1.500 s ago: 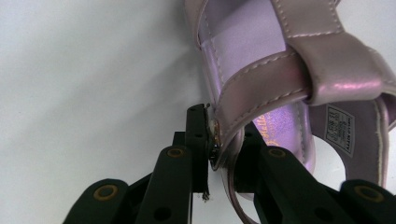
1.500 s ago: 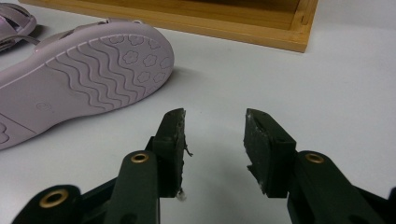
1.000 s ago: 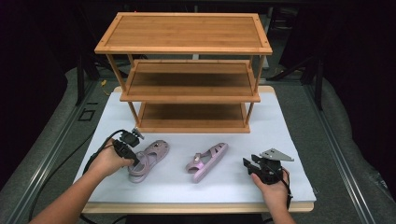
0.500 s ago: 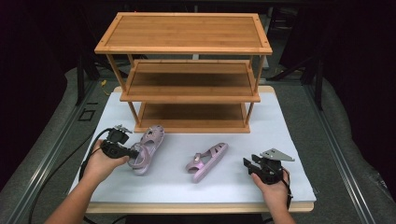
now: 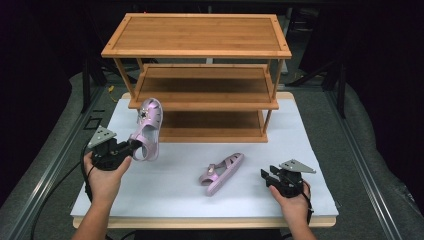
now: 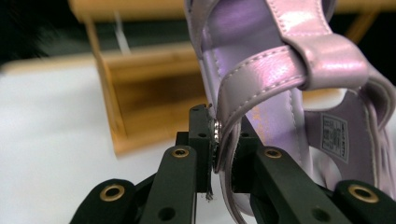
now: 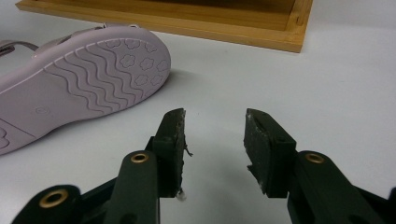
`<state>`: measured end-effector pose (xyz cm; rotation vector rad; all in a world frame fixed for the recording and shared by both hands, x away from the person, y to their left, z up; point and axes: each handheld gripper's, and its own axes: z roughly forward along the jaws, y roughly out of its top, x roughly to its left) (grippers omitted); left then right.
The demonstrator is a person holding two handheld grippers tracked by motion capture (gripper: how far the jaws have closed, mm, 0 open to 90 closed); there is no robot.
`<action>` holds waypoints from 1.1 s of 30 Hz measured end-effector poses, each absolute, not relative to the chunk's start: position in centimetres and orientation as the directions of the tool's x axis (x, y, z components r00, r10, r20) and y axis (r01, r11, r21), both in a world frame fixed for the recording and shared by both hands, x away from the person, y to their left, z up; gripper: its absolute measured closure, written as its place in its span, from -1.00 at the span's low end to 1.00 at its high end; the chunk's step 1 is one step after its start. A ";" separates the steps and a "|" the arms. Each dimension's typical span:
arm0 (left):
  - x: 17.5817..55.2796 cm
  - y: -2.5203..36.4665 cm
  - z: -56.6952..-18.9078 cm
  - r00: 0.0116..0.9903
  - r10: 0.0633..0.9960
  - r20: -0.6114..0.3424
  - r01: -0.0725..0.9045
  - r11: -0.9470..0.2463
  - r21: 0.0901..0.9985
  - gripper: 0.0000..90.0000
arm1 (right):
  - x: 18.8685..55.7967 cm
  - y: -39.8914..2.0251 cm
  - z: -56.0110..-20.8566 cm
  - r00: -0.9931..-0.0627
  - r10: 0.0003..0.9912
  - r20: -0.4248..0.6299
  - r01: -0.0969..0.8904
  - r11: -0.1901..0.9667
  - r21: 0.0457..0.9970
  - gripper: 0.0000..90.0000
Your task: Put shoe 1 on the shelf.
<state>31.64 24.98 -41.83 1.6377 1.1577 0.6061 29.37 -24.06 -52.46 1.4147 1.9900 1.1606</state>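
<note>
High view: left claw [image 5: 134,145] clenched on the heel strap of a pink sandal [image 5: 146,129], which hangs off the white surface [image 5: 310,150] at the near left, toe up and tilted toward the wooden shoe rack [image 5: 200,75] at the far side. Left gripper view: pads pinch the strap [image 6: 261,74] right at a small metal stud, sole side turned away, the printed insole label visible. Judgement: sandal is light, since a thin strap grip carries it with no sag in the body. Strap is soft faux leather, glossy, likely slippery; it will flex and let the shoe swing or twist about the pinch point. Sole looks stiffer, moulded rubber. A firmer hold would be across the heel edge of the sole, or strap and sole together. Second sandal [image 5: 222,172] lies on its side at the near middle of the surface, sole facing the right claw [image 5: 266,176]. Right gripper view: right claw released, jaws apart with nothing between, resting low over the surface just right of that sandal's wavy tread [image 7: 93,70]. For that one, the sole rim near the toe or heel offers a stiff edge; the loose straps are a poorer choice.
</note>
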 end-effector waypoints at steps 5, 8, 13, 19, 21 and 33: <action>32.3 24.3 -41.4 0.376 0.909 -0.180 0.346 0.042 0.937 0.84 | 29.5 -24.2 -52.6 -0.390 0.911 0.131 0.555 0.119 0.823 0.29; 32.9 23.3 -41.2 0.352 0.922 -0.160 0.311 0.047 0.949 0.84 | 29.5 -24.2 -52.6 -0.389 0.912 0.129 0.554 0.120 0.824 0.29; 34.3 21.8 -40.4 0.343 0.924 -0.167 0.293 0.064 0.954 0.84 | 29.4 -24.2 -52.5 -0.389 0.912 0.132 0.555 0.117 0.824 0.29; 36.0 20.2 -38.7 0.343 0.927 -0.151 0.284 0.050 0.958 0.84 | 29.5 -24.5 -52.5 -0.389 0.910 0.142 0.551 0.107 0.828 0.30; 36.5 19.8 -38.1 0.343 0.927 -0.155 0.287 0.054 0.956 0.84 | 29.5 -24.5 -52.5 -0.391 0.909 0.146 0.550 0.103 0.829 0.30; 40.4 17.4 -36.0 0.341 0.926 -0.162 0.306 0.054 0.951 0.84 | 29.4 -24.6 -52.4 -0.392 0.907 0.157 0.542 0.089 0.836 0.30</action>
